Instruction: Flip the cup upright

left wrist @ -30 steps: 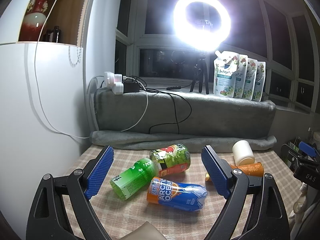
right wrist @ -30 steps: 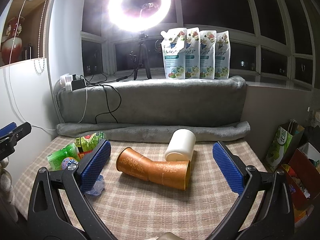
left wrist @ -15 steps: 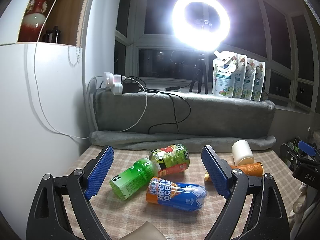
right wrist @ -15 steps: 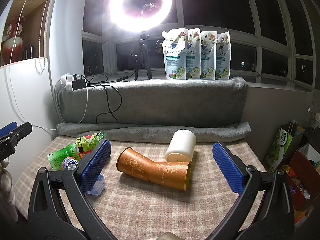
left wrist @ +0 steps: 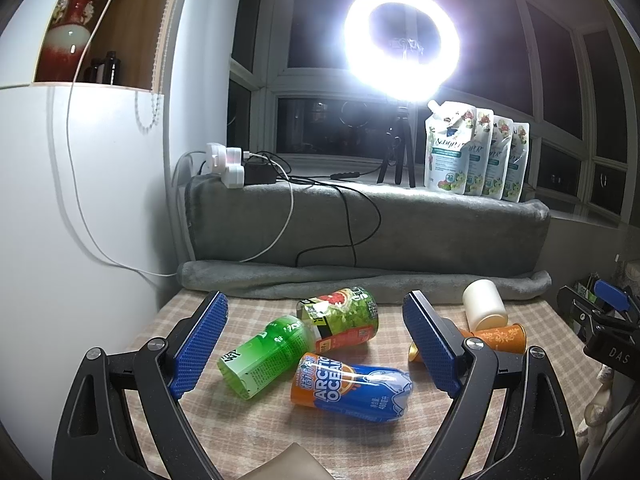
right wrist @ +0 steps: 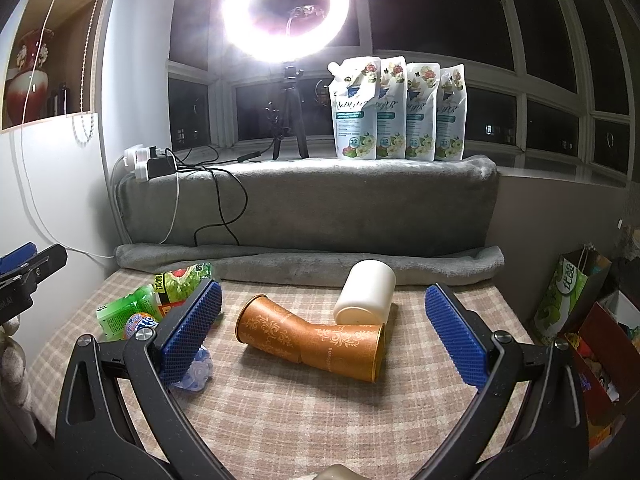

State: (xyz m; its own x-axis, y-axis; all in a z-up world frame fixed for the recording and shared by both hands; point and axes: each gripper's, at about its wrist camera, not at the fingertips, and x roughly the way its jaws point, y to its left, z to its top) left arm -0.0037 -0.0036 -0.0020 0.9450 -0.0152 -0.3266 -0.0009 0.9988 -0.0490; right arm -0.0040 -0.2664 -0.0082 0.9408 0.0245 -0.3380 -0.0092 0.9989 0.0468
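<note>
Two orange patterned paper cups (right wrist: 316,340), nested, lie on their side on the checked tablecloth (right wrist: 320,412). A cream cup (right wrist: 366,294) lies tilted behind them, touching them. My right gripper (right wrist: 322,330) is open and empty, its jaws wide on either side of the orange cups, a little in front of them. My left gripper (left wrist: 316,344) is open and empty over the drink cans. In the left wrist view the cream cup (left wrist: 484,308) and the orange cups (left wrist: 500,338) lie at the right, partly hidden by the right finger.
A green can (left wrist: 264,354), a red-green can (left wrist: 340,320) and an orange-blue bottle (left wrist: 352,388) lie on the left of the table. A grey blanket roll (right wrist: 308,262) lines the back edge. Bags (right wrist: 568,300) stand to the right of the table.
Both grippers have hardly moved; the views shift only very slightly. The cups and cans lie as before.
</note>
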